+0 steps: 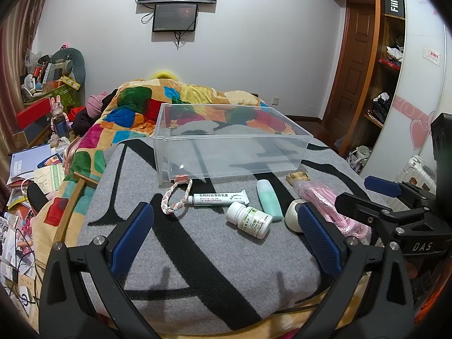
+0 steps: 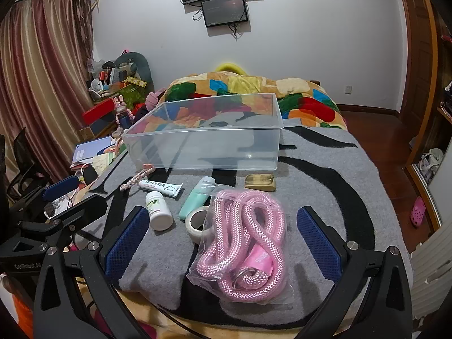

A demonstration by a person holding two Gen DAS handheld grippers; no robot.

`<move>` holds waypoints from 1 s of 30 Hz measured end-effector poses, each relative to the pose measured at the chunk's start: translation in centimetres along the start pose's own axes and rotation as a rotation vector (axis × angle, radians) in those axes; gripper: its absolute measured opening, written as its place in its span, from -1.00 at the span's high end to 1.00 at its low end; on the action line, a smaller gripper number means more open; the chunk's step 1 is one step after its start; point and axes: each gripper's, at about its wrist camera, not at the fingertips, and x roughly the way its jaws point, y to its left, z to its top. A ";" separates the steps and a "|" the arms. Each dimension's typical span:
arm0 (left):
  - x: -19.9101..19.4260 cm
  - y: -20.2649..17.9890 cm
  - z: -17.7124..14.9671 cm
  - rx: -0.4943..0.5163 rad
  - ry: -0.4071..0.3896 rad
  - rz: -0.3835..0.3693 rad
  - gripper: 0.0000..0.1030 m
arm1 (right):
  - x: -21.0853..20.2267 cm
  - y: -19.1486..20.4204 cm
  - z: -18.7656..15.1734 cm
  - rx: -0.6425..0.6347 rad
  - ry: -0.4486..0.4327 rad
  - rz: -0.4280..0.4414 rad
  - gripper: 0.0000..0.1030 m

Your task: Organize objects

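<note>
A clear plastic bin (image 1: 226, 138) (image 2: 203, 147) stands empty on the grey and black blanket (image 1: 197, 260). In front of it lie a braided loop (image 1: 173, 199), a white ointment tube (image 1: 220, 198), a white pill bottle (image 1: 250, 219), a mint green bottle (image 1: 269, 199), a tape roll (image 1: 292, 216), a bagged pink rope (image 2: 245, 240) and a wooden block (image 2: 260, 182). My left gripper (image 1: 226, 240) is open, just short of the pill bottle. My right gripper (image 2: 223, 240) is open, with the bagged rope between its fingers, not touching.
A colourful quilt (image 1: 175, 104) is heaped behind the bin. Clutter of books and boxes (image 1: 36, 152) lies left of the bed. A wardrobe (image 1: 389, 65) stands at the right. A white suitcase (image 1: 415, 172) is near the bed's right edge.
</note>
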 end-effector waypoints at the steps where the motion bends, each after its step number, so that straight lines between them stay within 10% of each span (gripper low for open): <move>1: 0.0 0.0 0.0 0.000 0.000 0.000 -1.00 | 0.0 0.0 0.0 0.001 0.000 0.000 -1.00; 30: 0.3 -0.3 -0.4 0.003 0.007 -0.004 -1.00 | 0.1 0.0 -0.3 0.013 0.010 0.014 -1.00</move>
